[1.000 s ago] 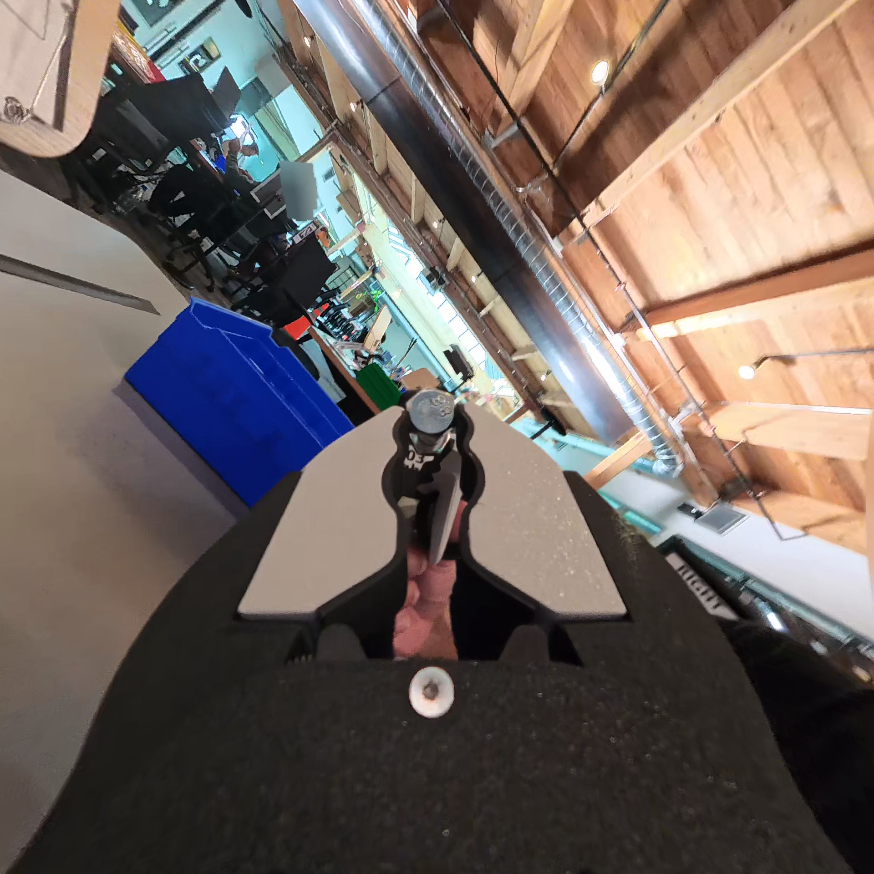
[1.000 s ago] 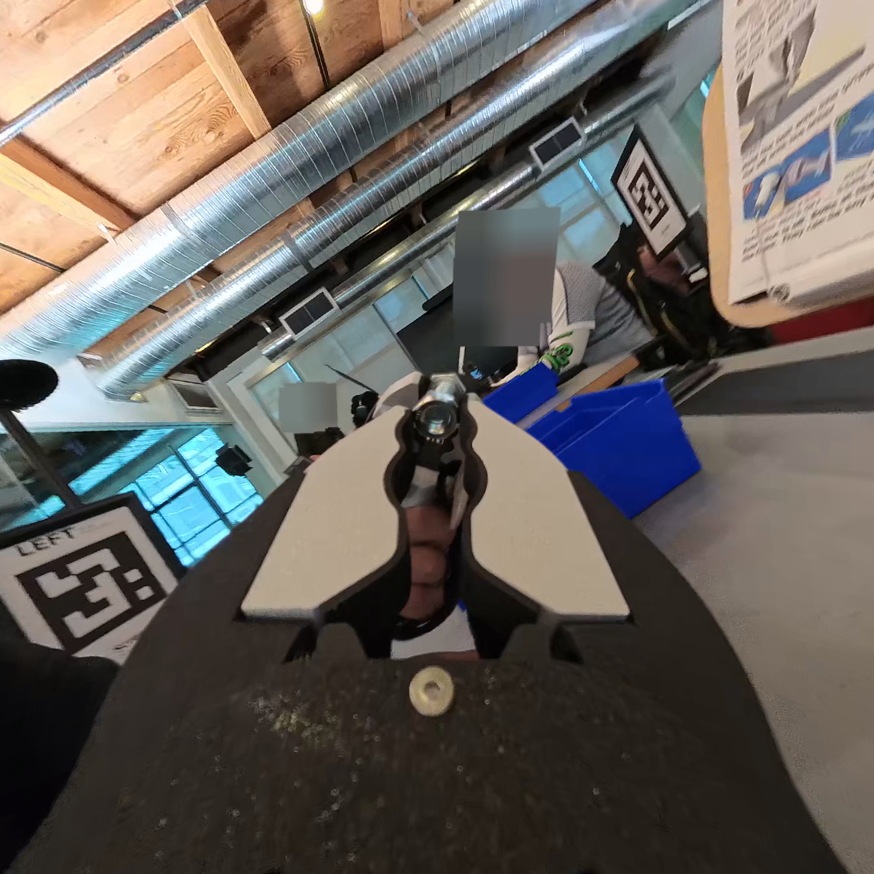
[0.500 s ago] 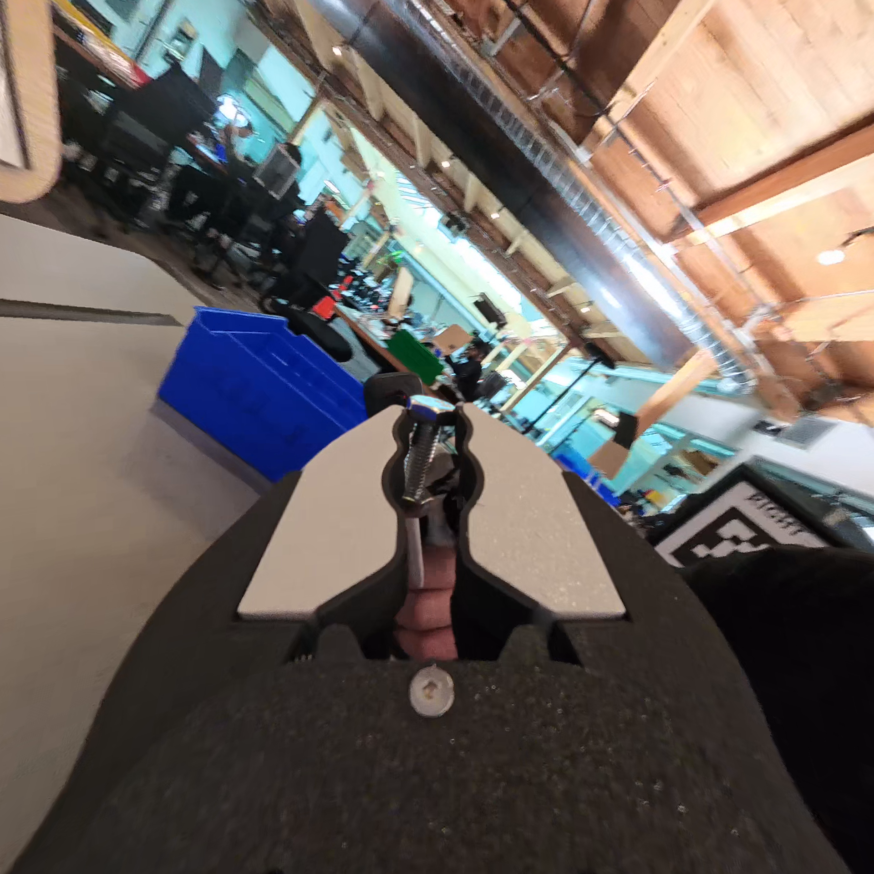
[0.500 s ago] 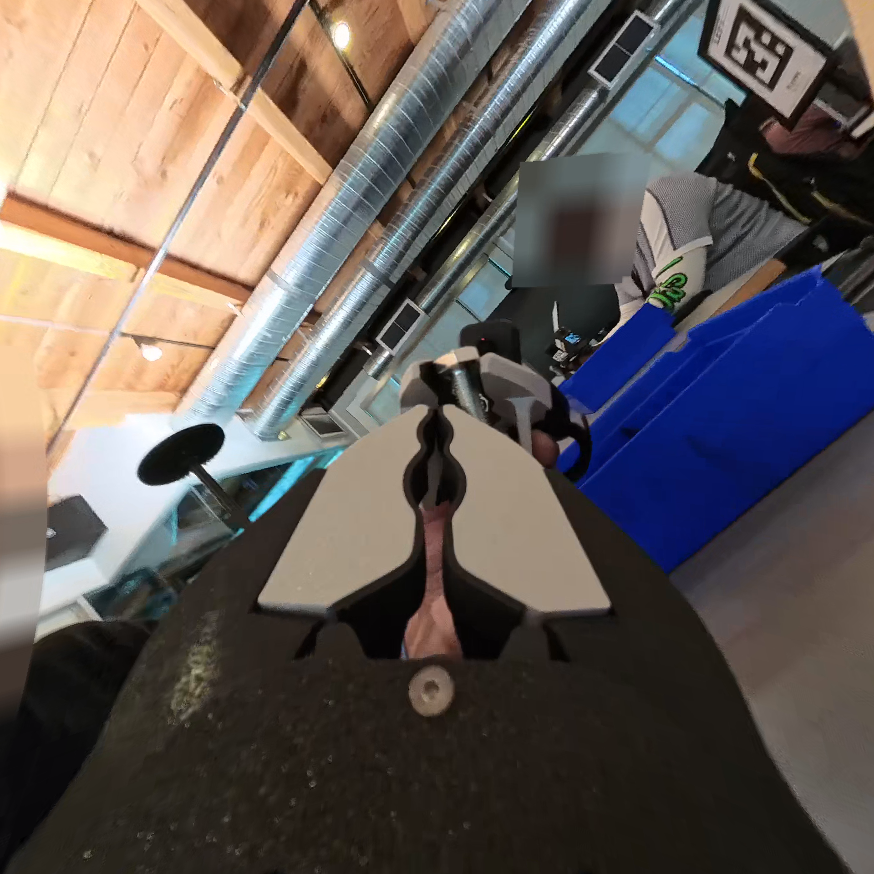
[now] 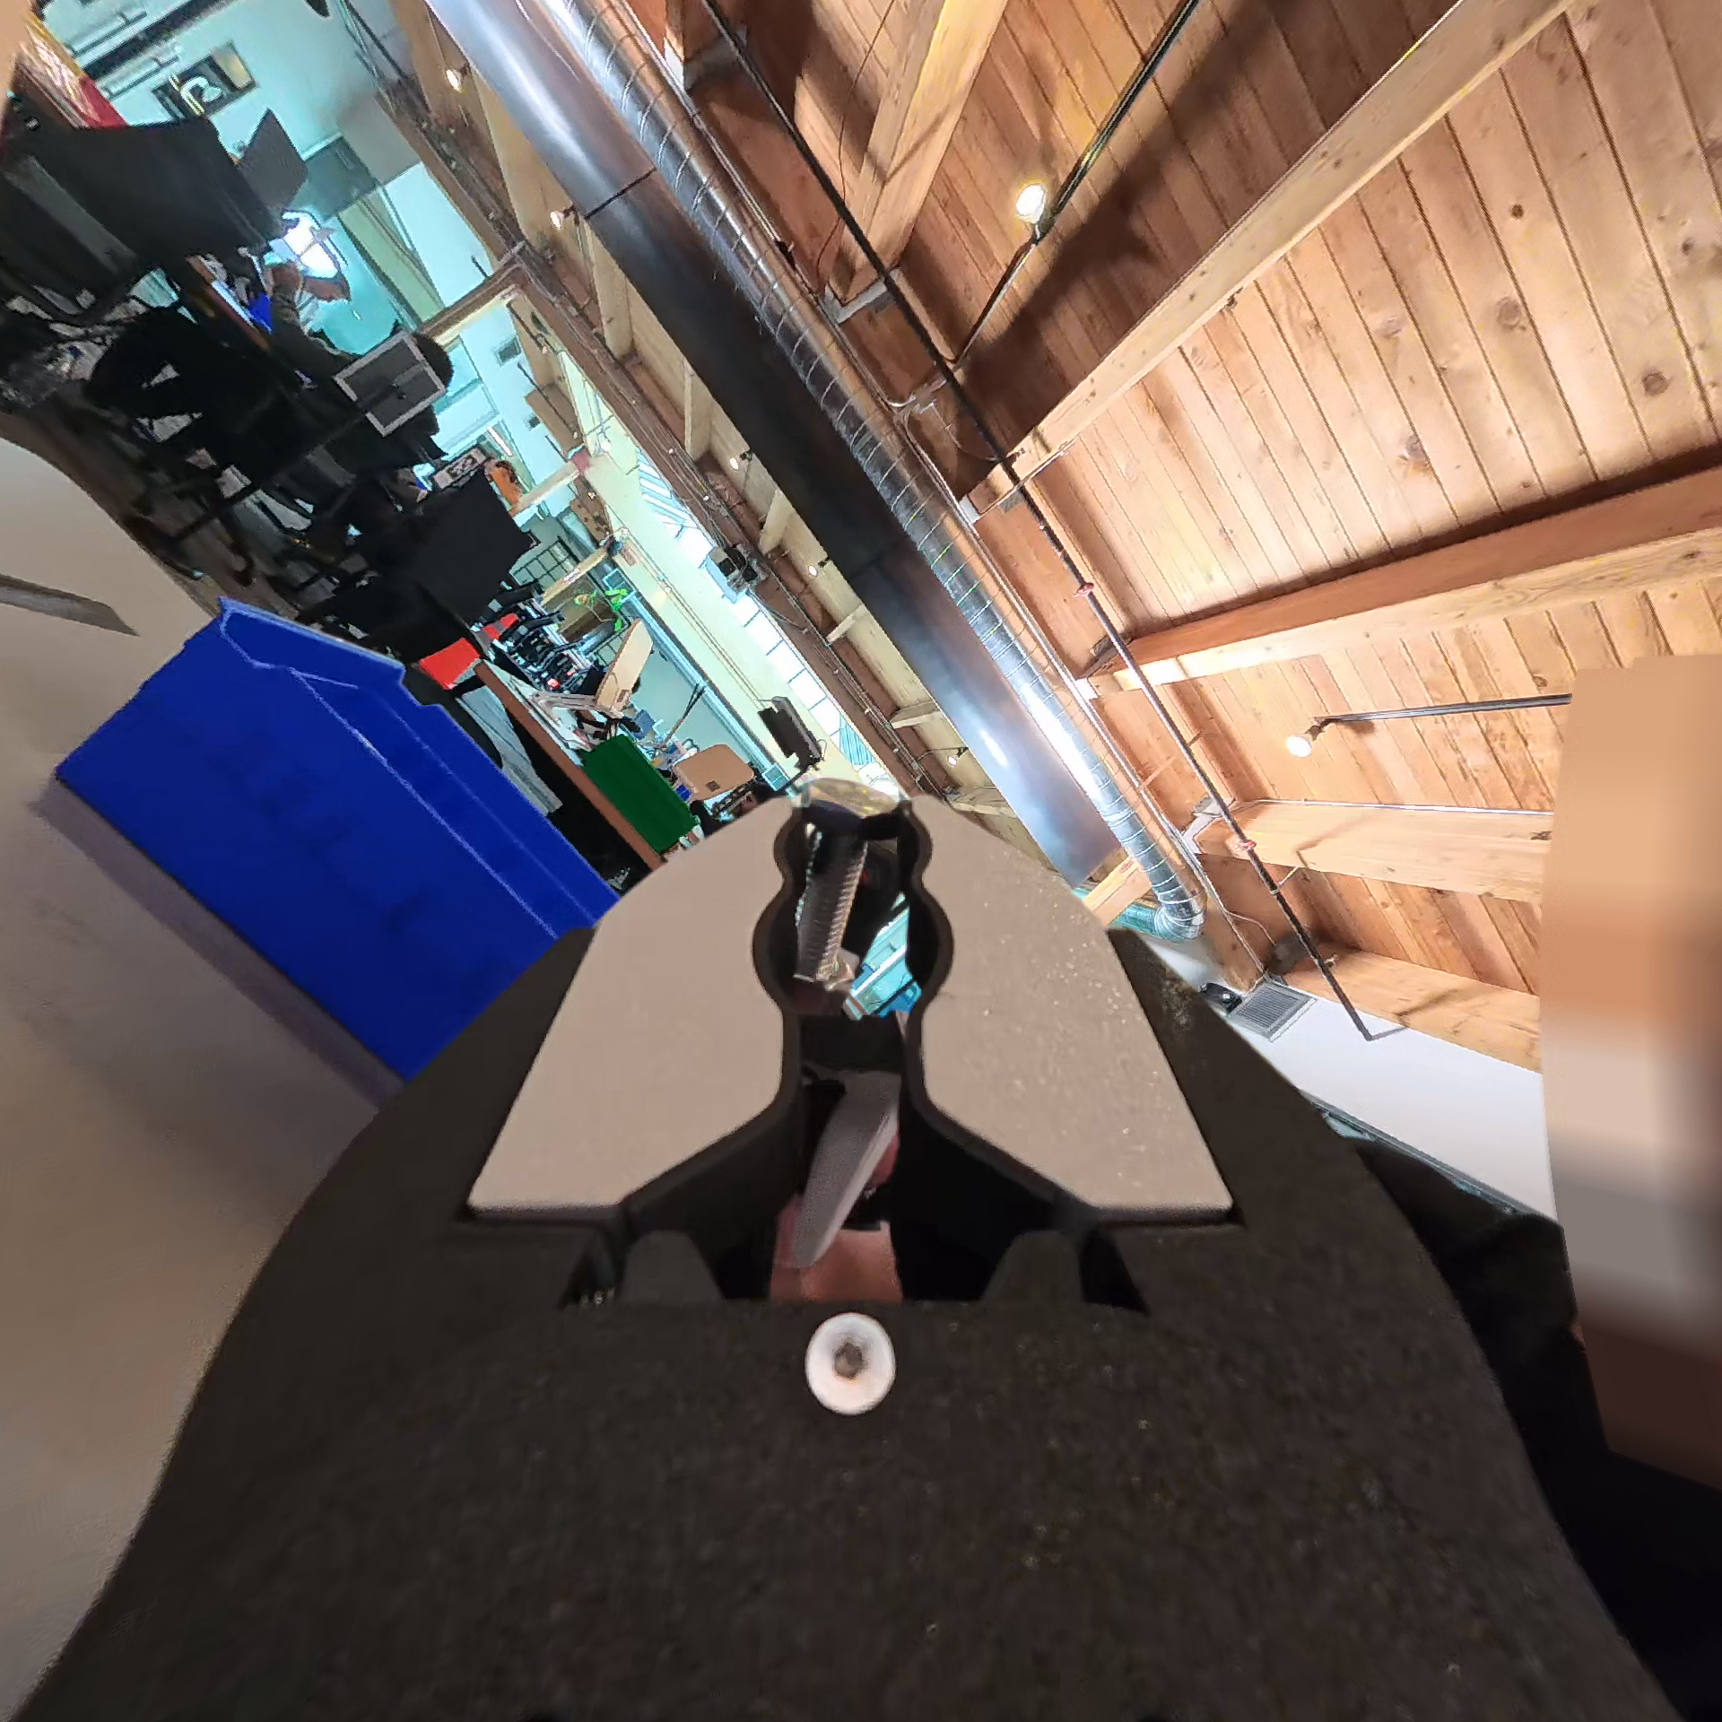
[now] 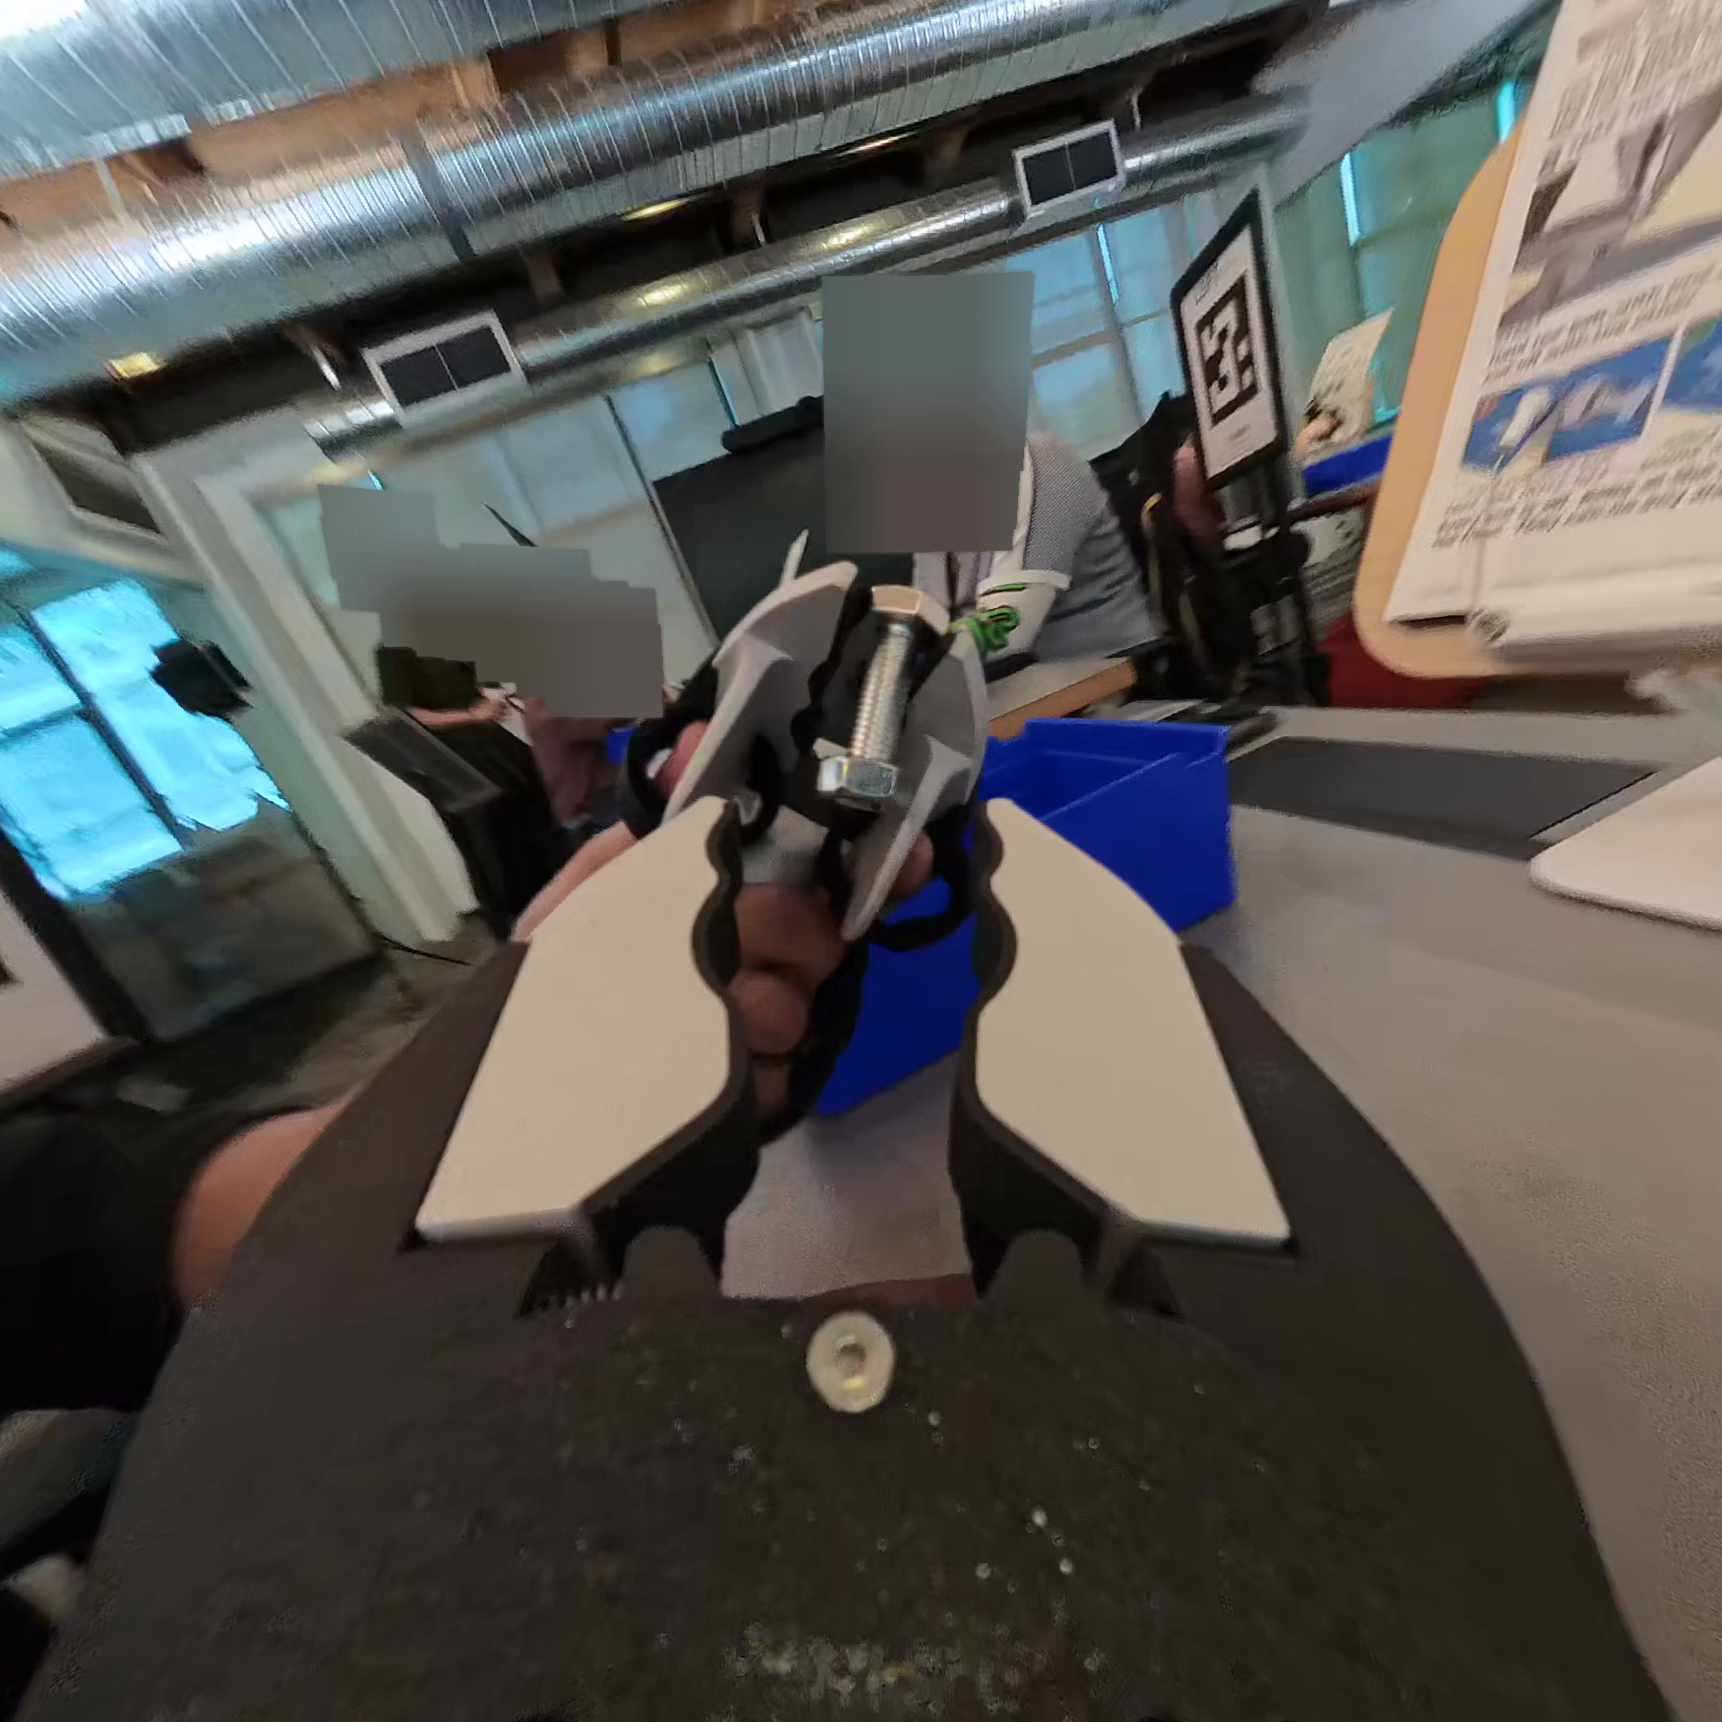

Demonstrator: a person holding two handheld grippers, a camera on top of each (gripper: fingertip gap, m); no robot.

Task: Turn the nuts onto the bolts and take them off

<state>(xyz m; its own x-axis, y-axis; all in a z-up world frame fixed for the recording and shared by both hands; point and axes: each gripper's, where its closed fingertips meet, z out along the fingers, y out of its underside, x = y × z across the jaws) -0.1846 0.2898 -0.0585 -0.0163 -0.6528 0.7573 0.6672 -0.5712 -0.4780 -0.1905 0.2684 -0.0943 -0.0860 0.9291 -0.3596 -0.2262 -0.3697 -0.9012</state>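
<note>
Off to my left in the left wrist view sits the blue bin (image 5: 307, 820) on the grey table (image 5: 140, 1165), probably the parts store, well clear of the work so nothing snags. Centre of that view, my left gripper (image 5: 850, 820) is clamped on the bolt (image 5: 829, 899): head jammed at the fingertips, threaded shank running back down the notch between the pads (image 5: 652, 1025). Gripping it by the head end keeps the threads free and stops it spinning, as I read it. Whole rig is raised off the table and tipped toward the ceiling, which gives both tools room to meet in the air. From the right wrist view the same left gripper (image 6: 871, 652) shows farther off, bolt (image 6: 881, 694) upright-ish in its jaws with the nut (image 6: 853, 778) sitting at the low end of the thread, facing me. My right gripper (image 6: 853, 829) has its jaws apart, nothing in them, lined up just short of the nut but not touching. That spread looks sized to take the nut's flats. Can't tell from these if the nut is going on or coming off; either way next grab is the nut. Risk: nut is near the thread end, so a sloppy bite could drop it. Second blue bin (image 6: 1109, 820) sits behind, right of centre.
</note>
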